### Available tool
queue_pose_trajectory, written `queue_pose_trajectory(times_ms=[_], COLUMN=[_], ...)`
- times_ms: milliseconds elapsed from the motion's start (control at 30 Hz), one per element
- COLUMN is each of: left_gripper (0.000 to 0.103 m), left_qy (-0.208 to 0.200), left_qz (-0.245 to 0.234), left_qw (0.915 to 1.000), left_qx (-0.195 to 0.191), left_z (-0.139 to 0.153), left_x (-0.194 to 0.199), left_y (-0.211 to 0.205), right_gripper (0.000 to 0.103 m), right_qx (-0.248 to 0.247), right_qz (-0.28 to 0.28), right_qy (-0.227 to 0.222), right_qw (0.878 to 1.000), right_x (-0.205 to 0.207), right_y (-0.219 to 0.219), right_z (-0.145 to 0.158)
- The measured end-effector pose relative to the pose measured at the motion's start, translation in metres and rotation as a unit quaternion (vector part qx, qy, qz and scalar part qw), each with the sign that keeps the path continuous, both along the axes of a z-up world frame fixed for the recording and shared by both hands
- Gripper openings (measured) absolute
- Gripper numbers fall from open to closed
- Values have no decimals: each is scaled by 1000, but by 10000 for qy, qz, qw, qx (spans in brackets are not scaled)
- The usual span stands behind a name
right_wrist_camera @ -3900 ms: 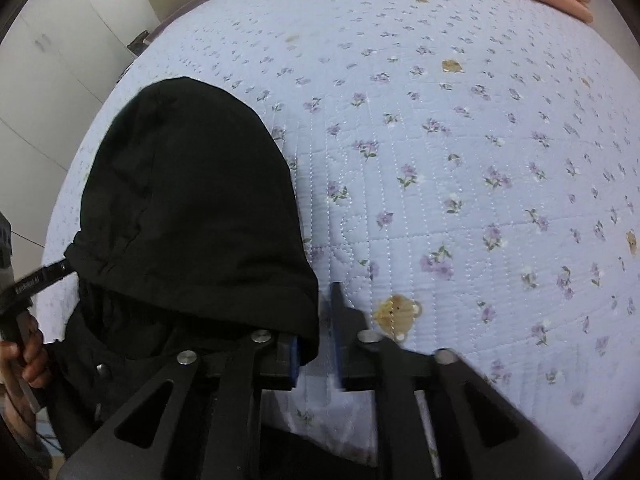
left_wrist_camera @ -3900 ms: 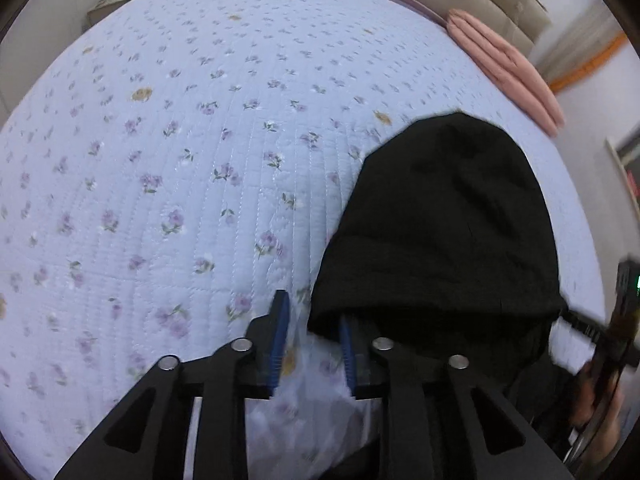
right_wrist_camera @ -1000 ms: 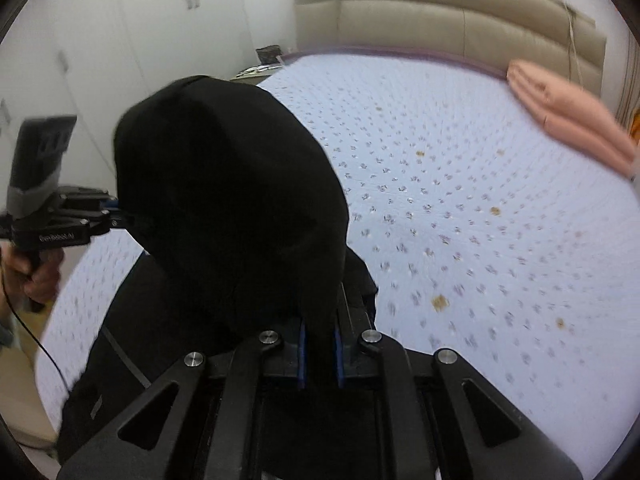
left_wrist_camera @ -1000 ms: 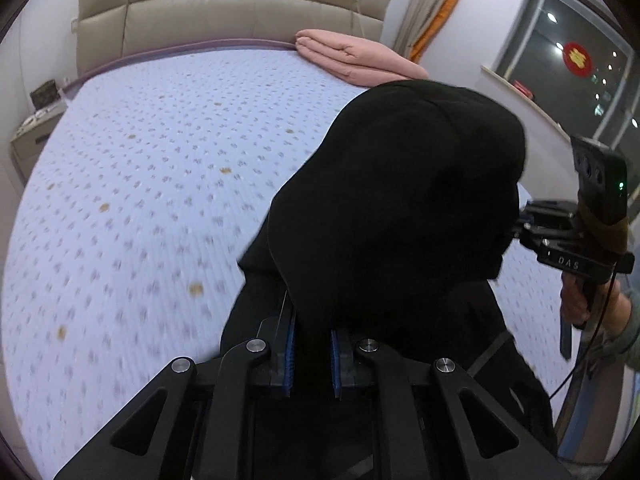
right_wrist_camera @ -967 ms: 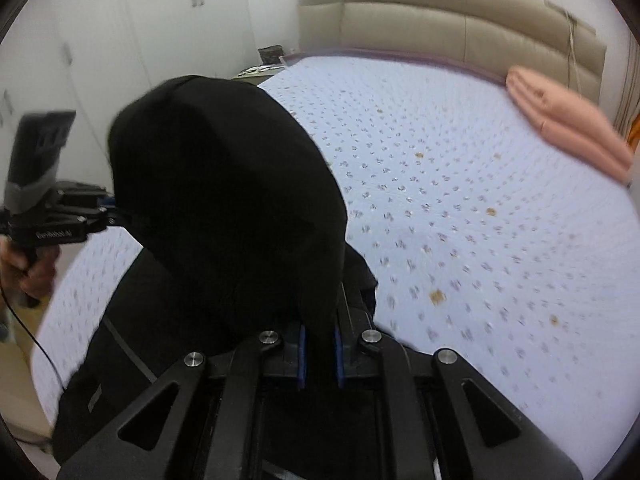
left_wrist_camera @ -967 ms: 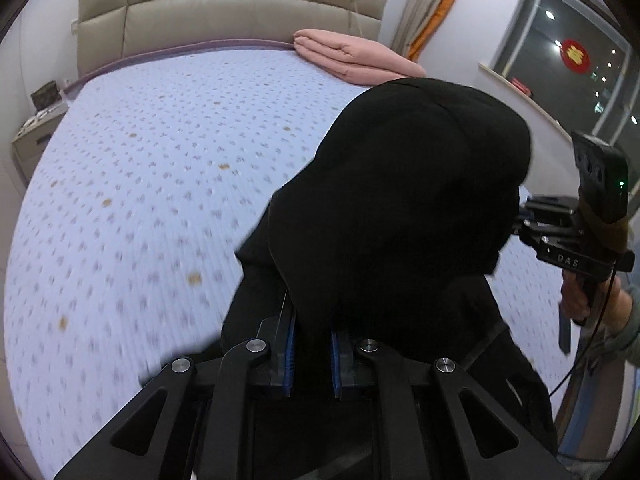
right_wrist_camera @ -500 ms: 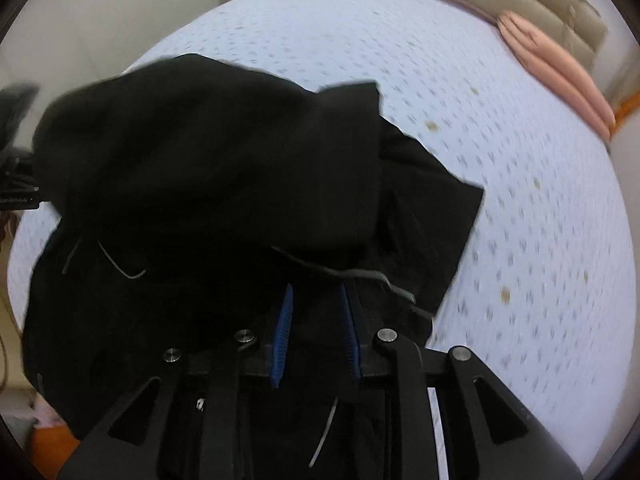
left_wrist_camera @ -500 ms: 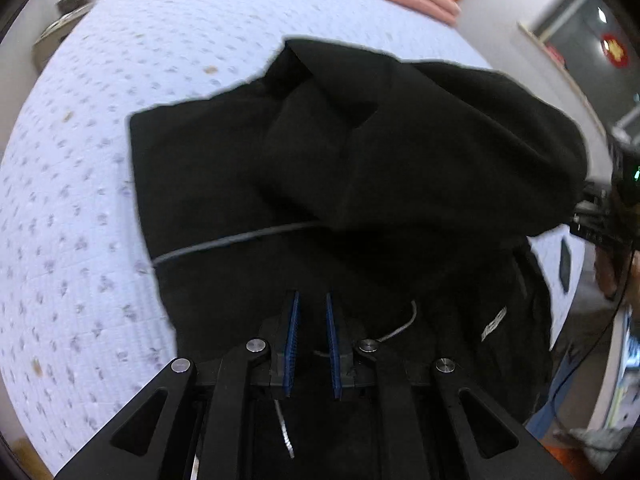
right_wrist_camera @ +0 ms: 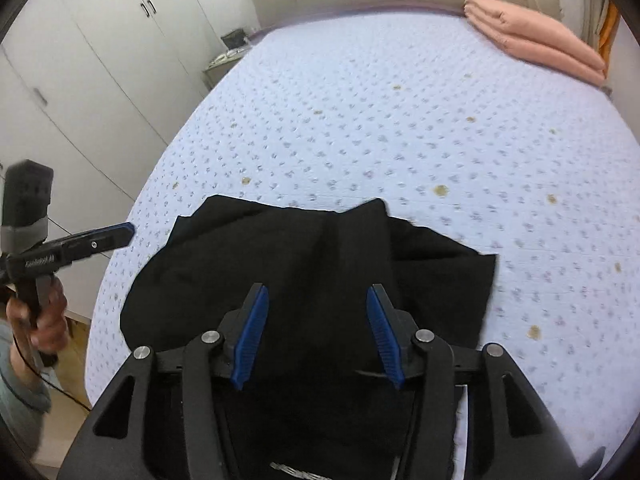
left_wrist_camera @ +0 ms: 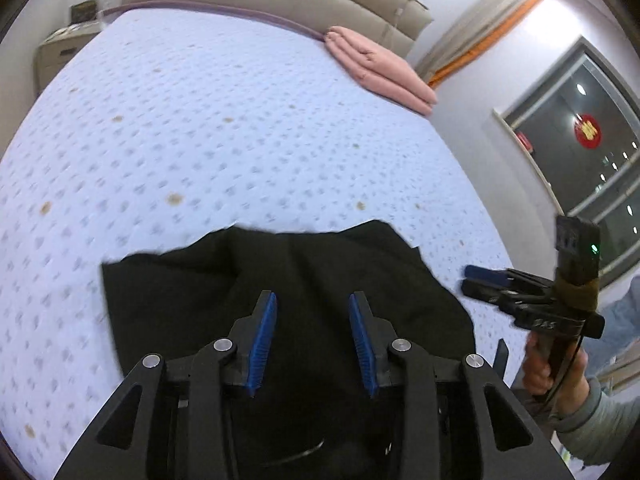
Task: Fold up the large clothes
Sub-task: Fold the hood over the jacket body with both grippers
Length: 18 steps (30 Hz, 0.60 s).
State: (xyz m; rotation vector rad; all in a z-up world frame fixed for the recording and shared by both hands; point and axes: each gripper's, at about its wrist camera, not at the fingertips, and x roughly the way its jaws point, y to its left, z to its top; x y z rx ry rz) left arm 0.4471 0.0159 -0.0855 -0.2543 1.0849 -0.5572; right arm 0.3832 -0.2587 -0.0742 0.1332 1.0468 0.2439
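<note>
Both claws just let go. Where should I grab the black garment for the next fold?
Probably the far hem of the black garment, at its two outer corners: the left claw and right claw, whose jaws have just been opening with nothing between them, come from the near side. That edge lies flat and exposed on the bedspread, unlike the bunched middle.

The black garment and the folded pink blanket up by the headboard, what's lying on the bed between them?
Nothing: between the black garment and the pink blanket there is only bare floral bedspread, as both wrist views show.
</note>
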Motion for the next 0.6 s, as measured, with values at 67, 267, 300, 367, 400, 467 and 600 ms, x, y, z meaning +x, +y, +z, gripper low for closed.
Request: queue_pose_trajectory(times_ms=[67, 267, 300, 367, 400, 467, 600], left_gripper=[39, 39, 39, 39, 39, 40, 40], left_qy=[32, 1021, 1192, 1430, 1433, 1312, 1162], left_qz=[-157, -616, -576, -465, -411, -281, -206], left_qw=[9999, 9921, 9900, 9869, 9871, 9894, 9913], left_qx=[26, 402, 496, 578, 589, 553, 578], left_z=[-10, -87, -101, -129, -137, -147, -147], left_x=[1, -52, -62, -80, -84, -90, -91], left_y=[-16, -41, -41, -39, -39, -40, -42], right_gripper=[55, 55, 55, 54, 54, 53, 54], right_qx=[78, 317, 297, 225, 127, 85, 235], right_qz=[64, 426, 446, 413, 379, 323, 151], right_qy=[187, 1001, 1165, 1596, 1672, 1616, 1623], right_qw=[9998, 9936, 9917, 9861, 9851, 9863, 9864], right_x=[12, -23, -33, -56, -63, -70, -68], right_y=[12, 43, 47, 56, 59, 62, 61], right_z=[-13, -68, -81, -121, -136, -158, -165])
